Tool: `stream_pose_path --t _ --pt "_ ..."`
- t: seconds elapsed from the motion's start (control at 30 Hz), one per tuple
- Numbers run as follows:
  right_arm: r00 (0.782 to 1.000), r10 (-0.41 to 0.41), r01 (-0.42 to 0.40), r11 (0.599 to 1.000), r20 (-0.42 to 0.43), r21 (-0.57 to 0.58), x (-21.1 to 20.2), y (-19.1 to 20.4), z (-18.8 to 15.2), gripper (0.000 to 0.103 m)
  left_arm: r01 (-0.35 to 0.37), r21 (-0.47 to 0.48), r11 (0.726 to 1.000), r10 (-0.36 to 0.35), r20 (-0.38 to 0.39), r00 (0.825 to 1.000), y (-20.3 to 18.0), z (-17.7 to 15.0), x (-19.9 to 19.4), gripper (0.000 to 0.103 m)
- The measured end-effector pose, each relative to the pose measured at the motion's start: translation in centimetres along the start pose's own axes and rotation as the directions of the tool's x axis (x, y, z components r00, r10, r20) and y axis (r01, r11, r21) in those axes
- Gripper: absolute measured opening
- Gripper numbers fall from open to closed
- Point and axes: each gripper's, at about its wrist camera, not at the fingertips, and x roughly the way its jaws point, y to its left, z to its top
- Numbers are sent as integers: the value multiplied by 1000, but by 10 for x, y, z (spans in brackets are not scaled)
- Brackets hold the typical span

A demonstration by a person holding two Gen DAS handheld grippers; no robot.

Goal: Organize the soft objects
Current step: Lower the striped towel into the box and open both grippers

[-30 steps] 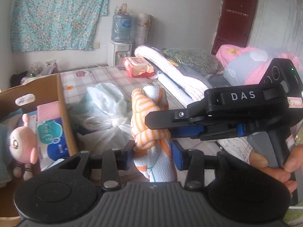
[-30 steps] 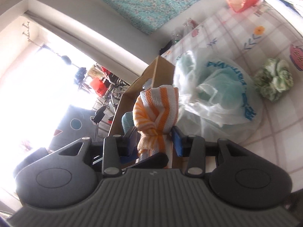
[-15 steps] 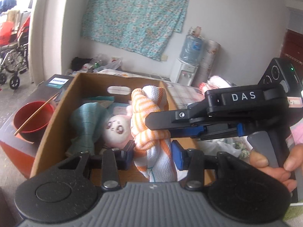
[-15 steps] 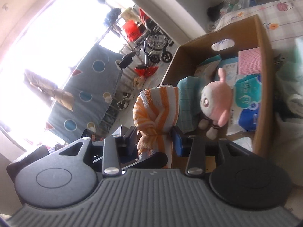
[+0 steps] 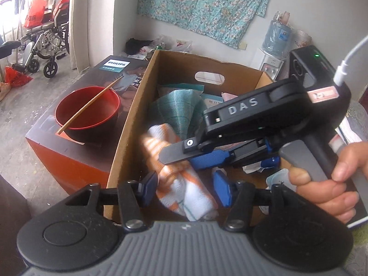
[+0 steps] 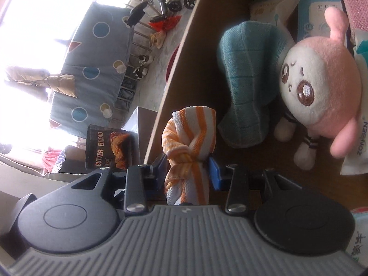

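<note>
An orange-and-white striped towel, tied in a knot, hangs over the near end of an open cardboard box. My right gripper is shut on the towel at the knot. It reaches in from the right in the left wrist view, held by a hand. My left gripper is opening. The towel's lower end sits between its blue pads without touching them. In the box lie a teal cloth and a pink plush toy.
A red bowl with a chopstick stands on a Philips carton left of the box. Tissue packs fill the box's far end. A wheelchair and a water dispenser stand farther off.
Both grippers carried the towel from over the bed to above the cardboard box. The left jaws have widened off the towel, which now leans left; the right jaws still clamp it.
</note>
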Motion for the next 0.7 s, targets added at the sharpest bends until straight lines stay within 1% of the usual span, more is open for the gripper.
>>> stream_pose_path --t 0.07,0.17,0.33,0.47,0.53,0.6,0.7 --pt "999 -22 23 1000 -30 19 13 -5 2 38 3 5 1000 -3 -3 1000 -1 -3 -2 58" --pt "997 -49 51 998 -51 48 24 -11 2 39 4 -4 1000 -4 -10 1000 -2 -5 -1 58" --pt "999 -19 20 998 -25 60 18 -11 -1 41 15 -11 1000 -15 -13 1000 -3 -5 -1 60" --pt "999 16 -18 998 40 54 -6 -11 -8 45 31 -3 1000 -31 8 999 -11 -5 -4 64" --pt "996 31 -35 998 83 52 -22 -13 -14 48 52 2 999 -52 28 998 -17 -5 -7 68" --pt "991 51 -58 997 126 57 -40 -17 -23 50 74 11 997 -75 42 996 -24 -6 -9 71" --pt "976 79 -93 994 201 60 -70 -24 -37 53 106 36 994 -107 47 993 -38 -5 -11 74"
